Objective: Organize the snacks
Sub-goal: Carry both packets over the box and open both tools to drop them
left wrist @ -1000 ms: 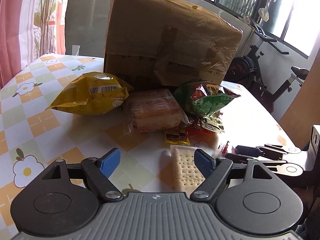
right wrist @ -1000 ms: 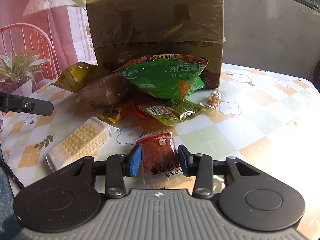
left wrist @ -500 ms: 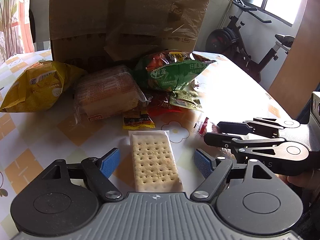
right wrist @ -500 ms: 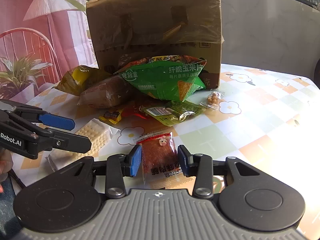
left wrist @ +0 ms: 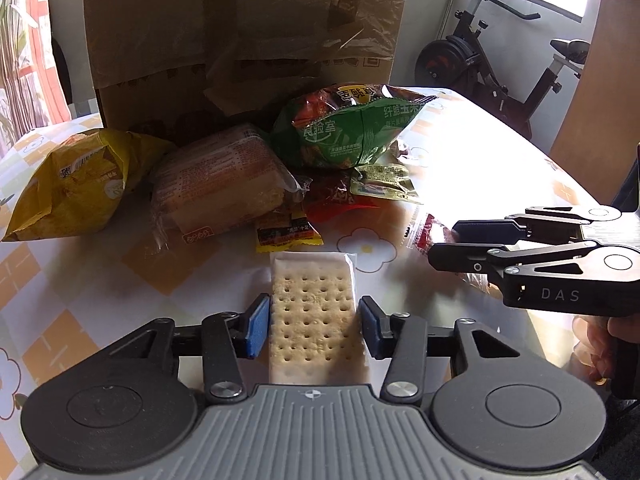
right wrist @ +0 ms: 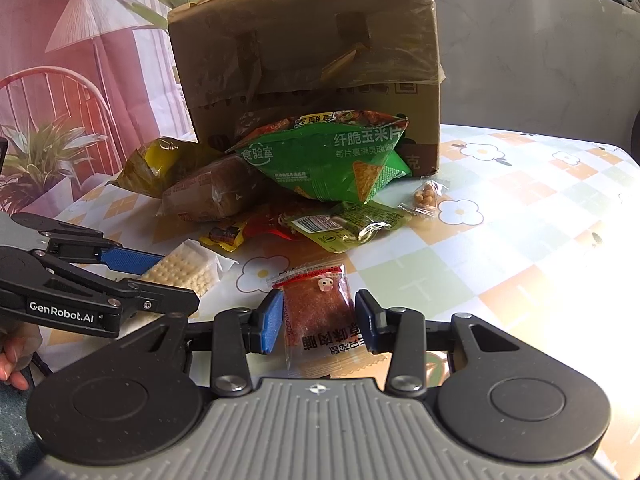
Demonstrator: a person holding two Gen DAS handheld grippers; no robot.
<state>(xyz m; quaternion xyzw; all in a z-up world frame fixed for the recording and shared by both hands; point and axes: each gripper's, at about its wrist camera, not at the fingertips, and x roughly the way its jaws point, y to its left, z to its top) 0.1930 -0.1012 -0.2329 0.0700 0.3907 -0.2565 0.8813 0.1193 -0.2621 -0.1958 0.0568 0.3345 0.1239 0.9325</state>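
The left gripper (left wrist: 315, 325) is bracketing a flat pale cracker pack in clear wrap (left wrist: 314, 312), lying on the near part of the flower-patterned checked tablecloth (left wrist: 80, 272). Its blue pads (left wrist: 256, 326) are standing at the pack's two long edges, narrow but seemingly not yet pressing; whether they touch the wrap cannot be told. The right gripper (right wrist: 319, 322) is straddling a small clear packet of reddish dried meat (right wrist: 318, 308) in the same way, its pads close beside the packet with slim gaps showing.

Judged step: both tools are lining up a first pick from the loose snacks. The next move calls for closing each pair of fingers squarely on its packet and lifting without crushing the crackers or letting the slick film slip.

Further back, left to right, are lying a crumpled yellow foil snack bag (left wrist: 76, 184), a clear-wrapped brown bread loaf (left wrist: 220, 184), a small yellow-and-black sachet (left wrist: 288, 234), a red wrapper (left wrist: 336, 200), a puffy green corn-chip bag (left wrist: 352, 136), a flat green-yellow packet (right wrist: 348, 226) and a tiny clear pack of nuts (right wrist: 424, 198). All are crowding against a large taped brown cardboard box (left wrist: 240, 32) standing at the far side.

Obstructions: the two grippers are working just beside each other, so their outer fingers risk fouling on lift. The box's opening is not visible, so the route in cannot be judged.
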